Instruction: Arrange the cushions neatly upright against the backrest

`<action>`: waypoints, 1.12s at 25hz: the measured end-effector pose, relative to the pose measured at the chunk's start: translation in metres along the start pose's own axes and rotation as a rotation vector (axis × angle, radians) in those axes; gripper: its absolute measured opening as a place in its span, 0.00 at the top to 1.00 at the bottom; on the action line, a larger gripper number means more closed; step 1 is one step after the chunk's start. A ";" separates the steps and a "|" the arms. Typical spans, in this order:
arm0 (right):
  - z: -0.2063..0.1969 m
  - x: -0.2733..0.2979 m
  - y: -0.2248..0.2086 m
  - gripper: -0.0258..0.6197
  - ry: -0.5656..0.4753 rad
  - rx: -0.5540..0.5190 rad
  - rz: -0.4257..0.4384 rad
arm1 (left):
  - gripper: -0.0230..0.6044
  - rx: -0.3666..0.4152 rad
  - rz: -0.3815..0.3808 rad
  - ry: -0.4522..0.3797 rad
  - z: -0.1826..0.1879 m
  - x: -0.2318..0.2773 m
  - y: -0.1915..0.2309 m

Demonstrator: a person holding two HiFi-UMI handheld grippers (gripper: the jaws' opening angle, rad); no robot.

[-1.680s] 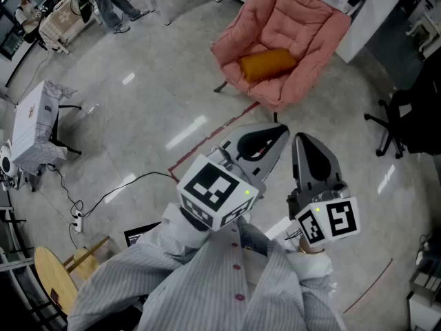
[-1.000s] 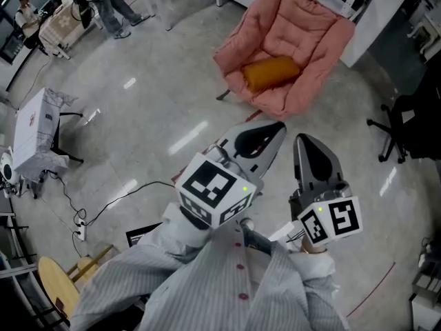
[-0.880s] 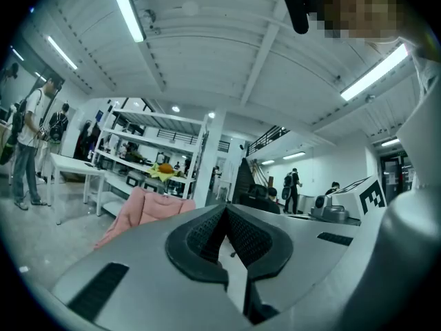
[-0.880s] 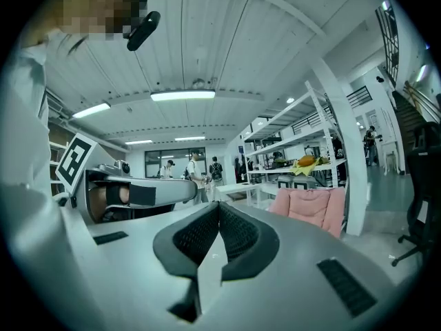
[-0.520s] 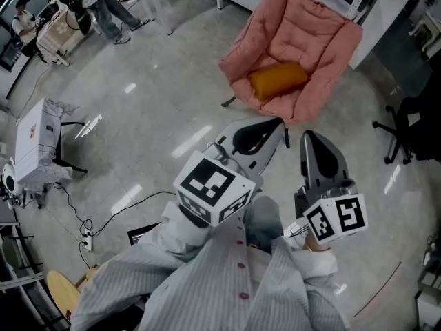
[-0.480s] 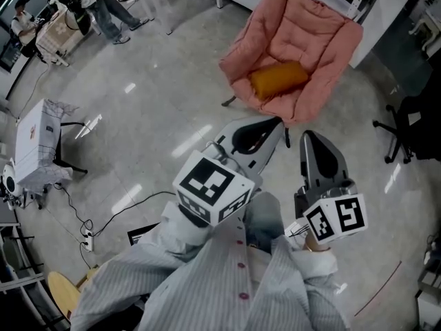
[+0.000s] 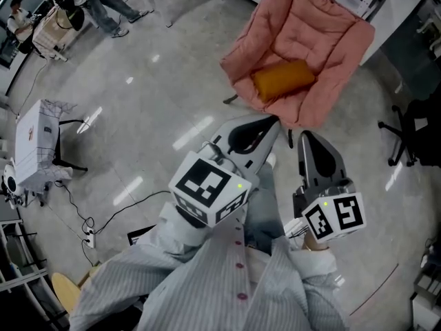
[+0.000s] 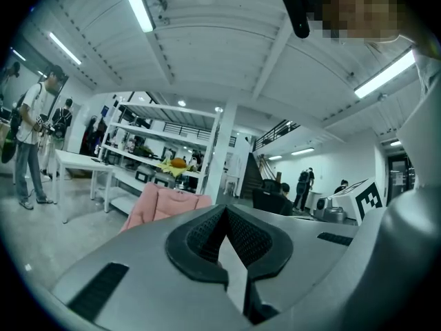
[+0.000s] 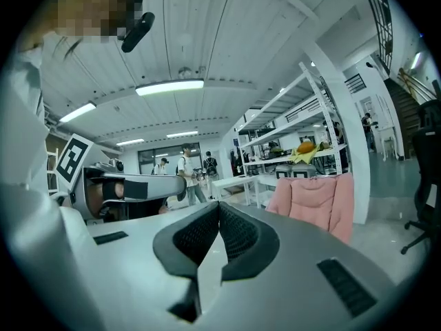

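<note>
Cushion (image 7: pixel 283 78) lies flat on the chair (image 7: pixel 242 47) seat, seemingly not yet stood against the backrest (image 7: pixel 313 16), so everything remains for us, with left gripper (image 7: pixel 273 120) and right gripper (image 7: pixel 304 137) both closed, empty, well short.

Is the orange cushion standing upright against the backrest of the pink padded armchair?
No, the orange cushion lies flat on the seat of the pink padded armchair.
</note>
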State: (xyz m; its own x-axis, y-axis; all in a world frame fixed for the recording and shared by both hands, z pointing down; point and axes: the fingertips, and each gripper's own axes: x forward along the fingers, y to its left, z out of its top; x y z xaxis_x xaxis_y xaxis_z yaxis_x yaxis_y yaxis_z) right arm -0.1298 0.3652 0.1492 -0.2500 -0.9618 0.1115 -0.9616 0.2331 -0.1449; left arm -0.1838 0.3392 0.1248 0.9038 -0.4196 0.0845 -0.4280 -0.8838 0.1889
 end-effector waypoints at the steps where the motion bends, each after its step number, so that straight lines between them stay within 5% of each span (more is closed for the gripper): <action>1: 0.001 0.007 -0.006 0.94 0.001 0.001 0.002 | 0.95 -0.002 0.004 0.001 0.001 0.007 0.006; 19: 0.060 0.128 -0.177 0.94 -0.001 0.006 0.042 | 0.95 0.008 0.054 0.002 0.052 0.200 0.091; 28: 0.057 0.163 -0.236 0.94 0.038 0.029 0.047 | 0.95 -0.028 0.102 0.007 0.054 0.252 0.130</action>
State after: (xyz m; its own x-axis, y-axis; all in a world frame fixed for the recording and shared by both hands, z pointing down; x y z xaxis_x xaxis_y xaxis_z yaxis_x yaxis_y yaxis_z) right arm 0.0629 0.1449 0.1454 -0.2997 -0.9436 0.1406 -0.9451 0.2735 -0.1788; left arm -0.0122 0.1072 0.1177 0.8556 -0.5054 0.1117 -0.5175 -0.8304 0.2064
